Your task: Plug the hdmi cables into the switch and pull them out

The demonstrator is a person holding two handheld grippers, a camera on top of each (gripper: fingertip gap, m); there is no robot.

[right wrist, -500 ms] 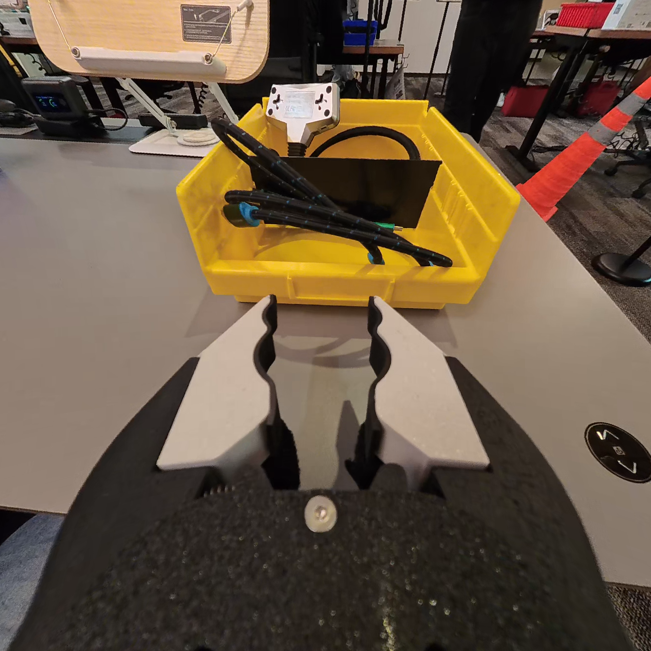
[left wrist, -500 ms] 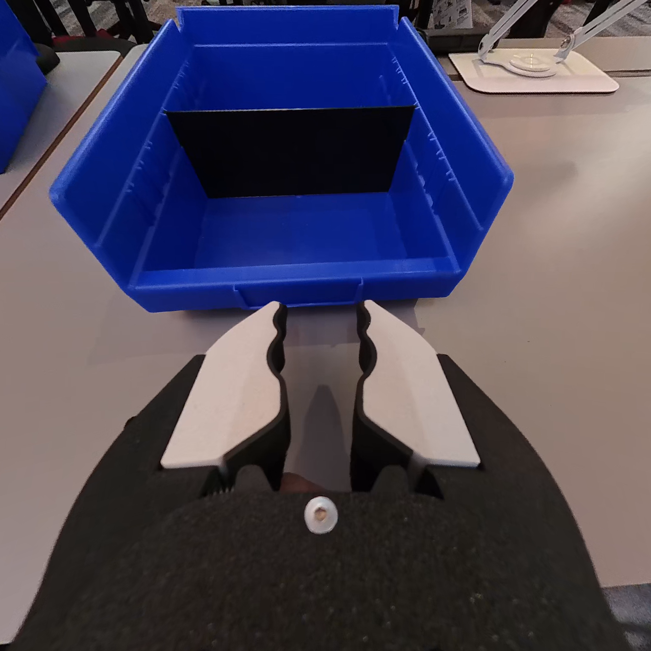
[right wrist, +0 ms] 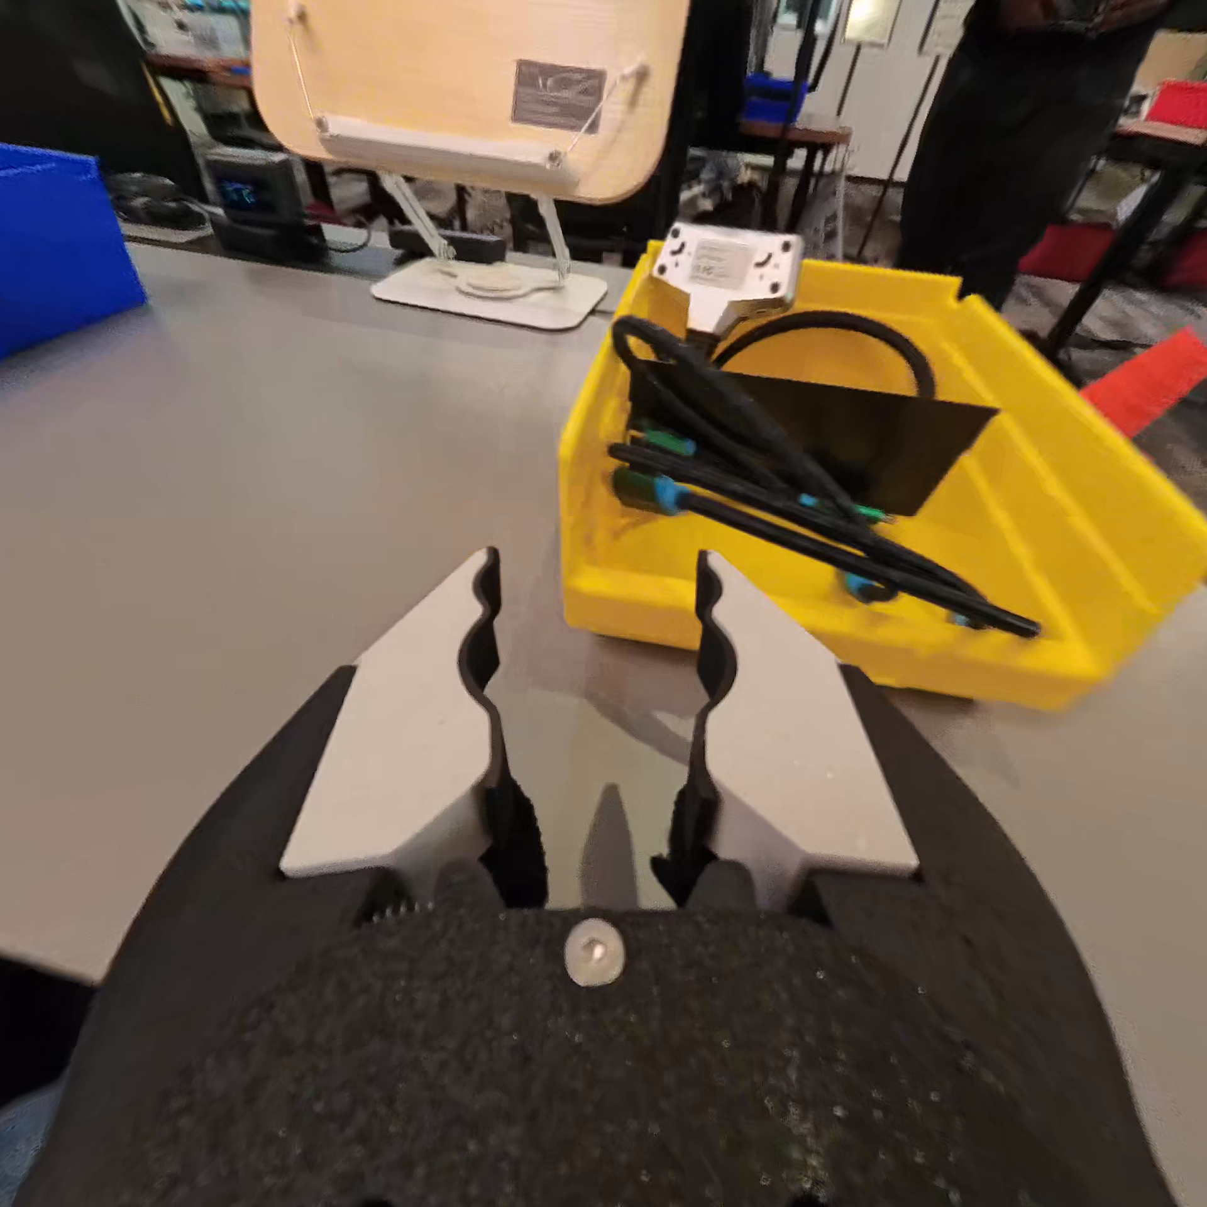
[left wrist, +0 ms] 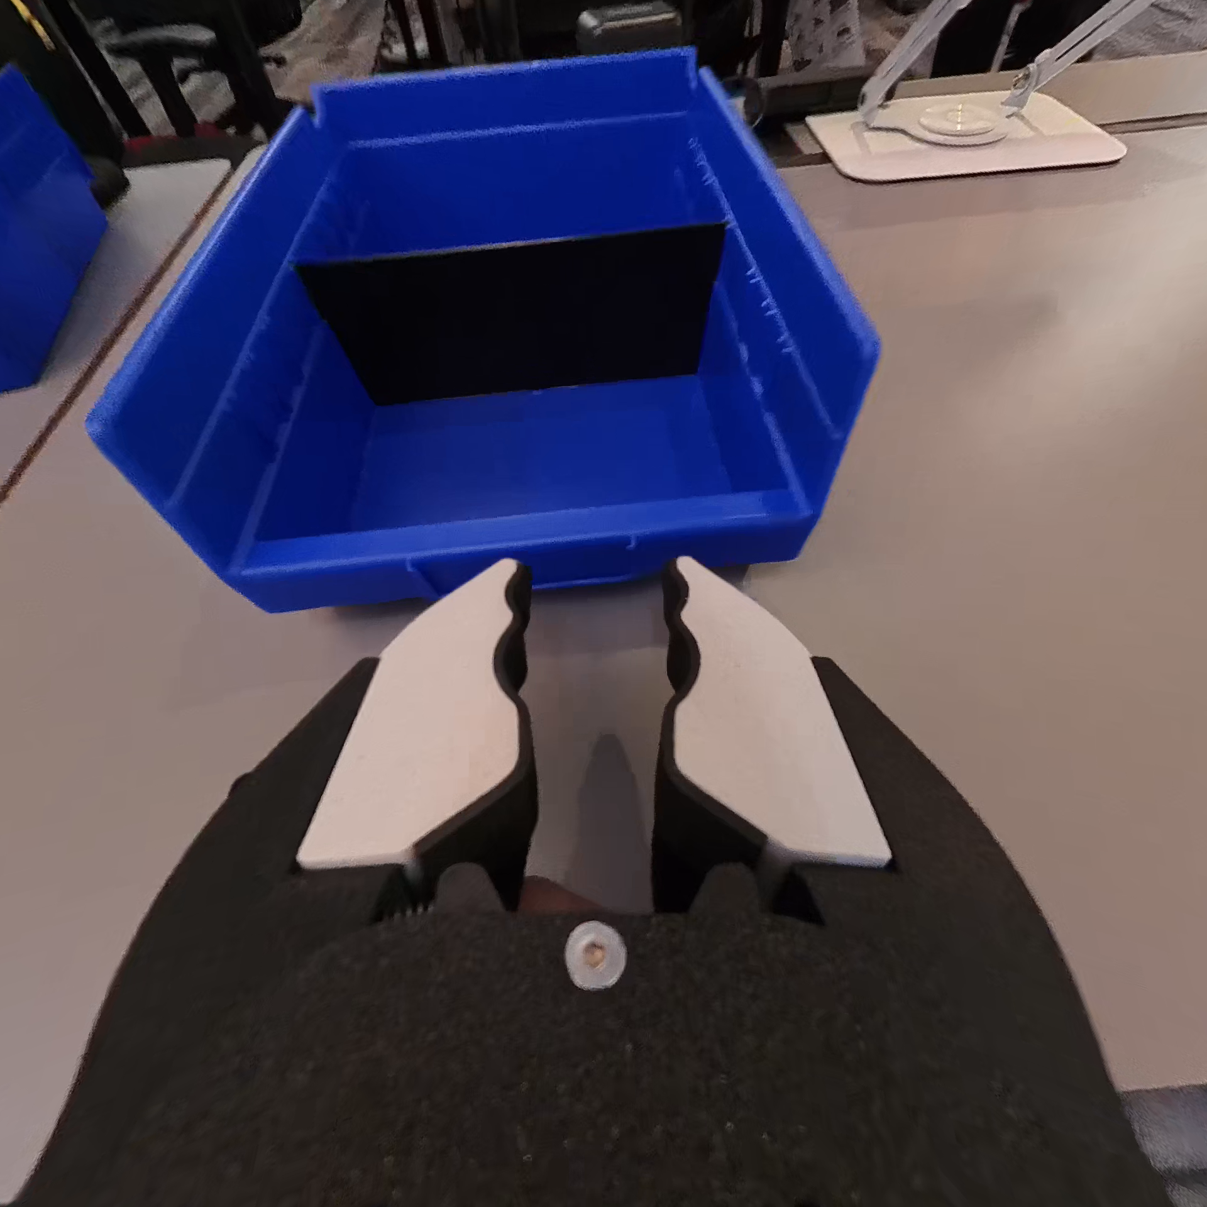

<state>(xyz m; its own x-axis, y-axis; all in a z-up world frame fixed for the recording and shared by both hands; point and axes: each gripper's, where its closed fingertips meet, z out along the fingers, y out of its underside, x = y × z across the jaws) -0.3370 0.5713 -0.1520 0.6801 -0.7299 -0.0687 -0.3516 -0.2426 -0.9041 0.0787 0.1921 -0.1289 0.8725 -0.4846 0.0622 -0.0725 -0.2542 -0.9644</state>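
Since nothing is gripped yet, the step in hand looks like a first reach for the switch (right wrist: 728, 277), best taken by its pale body, clear of the tangle. The right claw (right wrist: 594, 568) is open and empty, low centre of its frame. The yellow bin (right wrist: 1019, 679) sits to its upper right, with the switch propped on the back rim and the black HDMI cables (right wrist: 816, 516), somewhat blurred, heaped inside. The left claw (left wrist: 591, 578) is open and empty too, just before an empty blue bin (left wrist: 522, 555) on the bench (left wrist: 1012, 522).
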